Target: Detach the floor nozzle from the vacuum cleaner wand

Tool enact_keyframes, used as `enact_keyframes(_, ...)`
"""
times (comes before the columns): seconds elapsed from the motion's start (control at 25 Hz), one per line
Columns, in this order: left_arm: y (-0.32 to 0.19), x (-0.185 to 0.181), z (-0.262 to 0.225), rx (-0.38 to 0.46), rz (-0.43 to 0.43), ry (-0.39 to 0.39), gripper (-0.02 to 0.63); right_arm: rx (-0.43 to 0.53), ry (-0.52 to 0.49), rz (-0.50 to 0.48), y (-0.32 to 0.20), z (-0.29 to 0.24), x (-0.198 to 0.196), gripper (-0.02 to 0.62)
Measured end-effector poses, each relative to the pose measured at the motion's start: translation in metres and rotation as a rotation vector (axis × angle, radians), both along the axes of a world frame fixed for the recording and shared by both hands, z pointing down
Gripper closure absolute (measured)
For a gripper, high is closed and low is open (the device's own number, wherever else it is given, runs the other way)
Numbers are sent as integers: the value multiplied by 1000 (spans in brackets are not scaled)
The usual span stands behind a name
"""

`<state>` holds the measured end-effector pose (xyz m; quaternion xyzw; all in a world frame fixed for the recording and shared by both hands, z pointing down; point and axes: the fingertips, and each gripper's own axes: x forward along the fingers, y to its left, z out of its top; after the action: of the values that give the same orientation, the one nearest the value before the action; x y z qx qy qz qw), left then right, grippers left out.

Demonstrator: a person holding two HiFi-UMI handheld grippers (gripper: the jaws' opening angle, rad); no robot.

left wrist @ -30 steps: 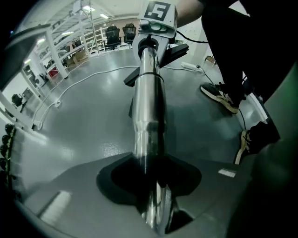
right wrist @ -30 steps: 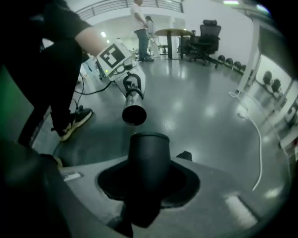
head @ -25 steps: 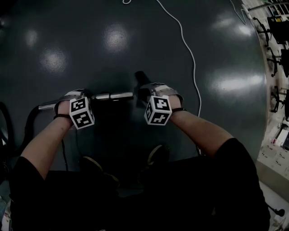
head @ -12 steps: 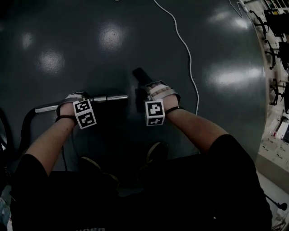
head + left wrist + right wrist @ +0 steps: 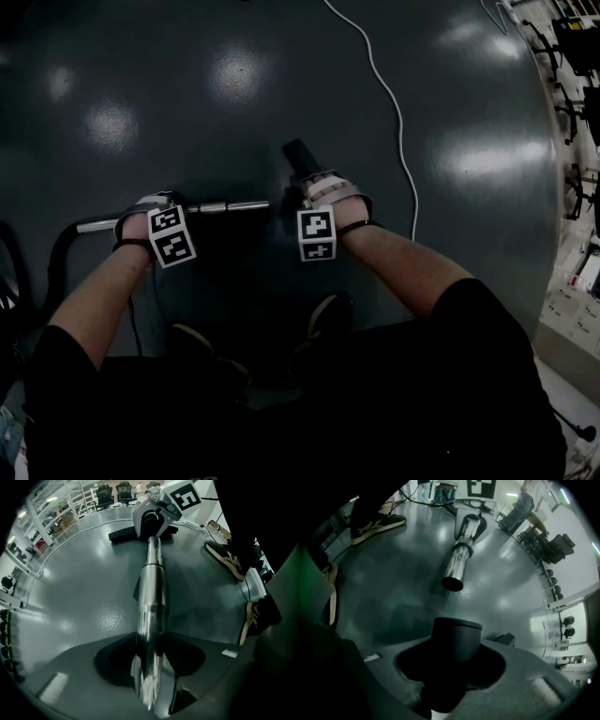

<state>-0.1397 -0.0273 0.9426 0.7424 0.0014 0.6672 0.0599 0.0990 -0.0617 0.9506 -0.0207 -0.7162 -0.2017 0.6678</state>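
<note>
Nozzle [image 5: 298,156] mostly hidden; hose [image 5: 58,258] cropped L.

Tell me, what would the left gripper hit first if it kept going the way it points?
The wand: it lies between the jaws of the left gripper, which have just been opening. Past it, the gripper points down at the floor, which looks close, though depth is unclear.

Glossy dark floor [image 5: 281,56] under my rig.
I see a white cable [image 5: 394,112] trailing across it at upper right, and two shoes [image 5: 323,319] planted lower down.
</note>
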Motion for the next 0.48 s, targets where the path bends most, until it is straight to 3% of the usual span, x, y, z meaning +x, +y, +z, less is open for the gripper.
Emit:
enact_keyframes(0.12, 4, 7, -19, -12, -47, 64, 434, -66, -19, 42, 0, -3, 3, 408)
enact_keyframes(0.24, -4, 13, -44, 12, -137, 144, 451, -170, -34, 73, 13, -5, 3, 319)
enact_keyframes(0.48, -22, 4, -139, 84, -474, 331, 451, -224, -58, 107, 34, -34, 3, 285)
